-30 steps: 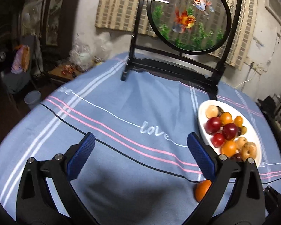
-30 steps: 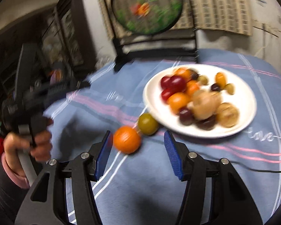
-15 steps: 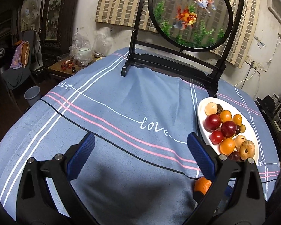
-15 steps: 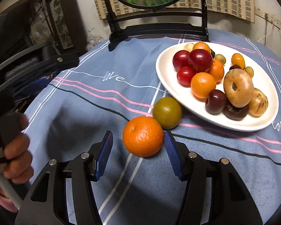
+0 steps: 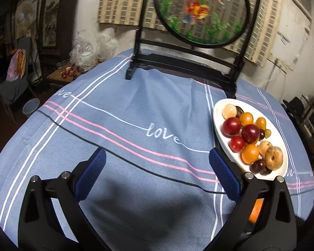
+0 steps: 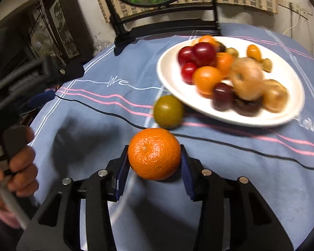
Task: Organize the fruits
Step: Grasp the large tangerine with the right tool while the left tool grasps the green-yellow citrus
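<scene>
My right gripper (image 6: 154, 155) is shut on an orange tangerine (image 6: 154, 153), its blue pads pressed on both sides of it, just above the blue tablecloth. A green round fruit (image 6: 168, 112) lies on the cloth beyond it, against the rim of a white plate (image 6: 286, 117) heaped with red, orange and brown fruits. My left gripper (image 5: 156, 172) is open and empty over the bare cloth; the same plate (image 5: 219, 140) lies to its right. A sliver of the tangerine (image 5: 255, 210) shows behind its right finger.
A black stand with a round goldfish panel (image 5: 201, 12) stands at the table's far edge. A thin black cable (image 6: 219, 140) runs across the cloth. The left gripper and the hand holding it (image 6: 21, 165) are at the left of the right wrist view.
My right gripper moved forward around the tangerine and closed on it. The left gripper stayed open and shifted only slightly.
</scene>
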Demonstrator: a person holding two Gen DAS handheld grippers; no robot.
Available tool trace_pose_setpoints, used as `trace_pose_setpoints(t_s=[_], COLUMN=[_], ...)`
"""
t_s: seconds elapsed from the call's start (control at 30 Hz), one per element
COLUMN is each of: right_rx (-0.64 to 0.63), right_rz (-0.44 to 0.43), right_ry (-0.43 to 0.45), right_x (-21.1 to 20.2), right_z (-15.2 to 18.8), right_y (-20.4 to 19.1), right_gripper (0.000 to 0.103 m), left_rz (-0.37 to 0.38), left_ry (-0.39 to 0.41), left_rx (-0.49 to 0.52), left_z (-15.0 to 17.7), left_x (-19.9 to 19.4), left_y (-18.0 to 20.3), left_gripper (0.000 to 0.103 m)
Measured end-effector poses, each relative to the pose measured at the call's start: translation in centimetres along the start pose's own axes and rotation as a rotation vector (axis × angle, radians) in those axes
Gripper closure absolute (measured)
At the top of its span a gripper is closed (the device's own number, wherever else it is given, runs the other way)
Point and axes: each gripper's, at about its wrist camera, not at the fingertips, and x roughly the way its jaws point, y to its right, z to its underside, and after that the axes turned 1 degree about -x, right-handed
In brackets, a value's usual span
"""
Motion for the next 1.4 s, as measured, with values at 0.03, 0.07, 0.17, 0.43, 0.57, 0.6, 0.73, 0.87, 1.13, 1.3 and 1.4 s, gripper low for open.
trace_pose_setpoints(t_s=[0.03,0.07,0.17,0.43,0.57,0.6,0.73,0.87,1.13,1.3,1.4], right_rx=[0.006,0.009,0.02,0.111,0.11,0.114,0.123,0.128,0.129,0.128,0.128], right_rz=[0.003,0.003,0.004,-0.021,-0.03,-0.029,-0.022,-0.022,-0.018,-0.011,-0.004], right_ry=[0.011,0.02,0.049,0.093,0.098,0.1,0.106,0.1,0.089,0.081,0.077], right_x=[-0.9,-1.5,-3.3,-5.6,-5.9,-5.9,-6.2,-6.1,-5.9,-5.8,-5.7], right_z=[0.3,0.6,1.2,1.4,1.5,1.5,1.5,1.4,1.5,1.6,1.6], right_y=[0.8,1.3,3.2,6.3,6.3,6.4,6.7,6.9,7.0,6.9,7.0], right_gripper=[0.057,0.057,0.057,0.057,0.057,0.057,0.057,0.057,0.057,0.058,0.058], left_rz=[0.009,0.026,0.079,0.169,0.196,0.194,0.174,0.172,0.167,0.173,0.176], left_ry=[0.0,-0.001,-0.002,-0.049,-0.084,-0.091,-0.107,-0.12,-0.167,-0.177,-0.181], left_rx=[0.032,0.068,0.209,0.441,0.456,0.461,0.486,0.501,0.515,0.507,0.499], left_z=[0.2,0.5,1.7,5.0,5.2,5.2,5.4,5.4,5.8,5.7,5.6], left_x=[0.0,0.1,0.2,1.6,2.6,2.9,3.7,4.2,5.1,5.4,5.5], left_y=[0.6,1.2,3.7,9.1,10.3,10.5,11.5,12.2,12.7,12.7,12.7], left_gripper=[0.003,0.003,0.003,0.004,0.004,0.004,0.005,0.013,0.03,0.044,0.054])
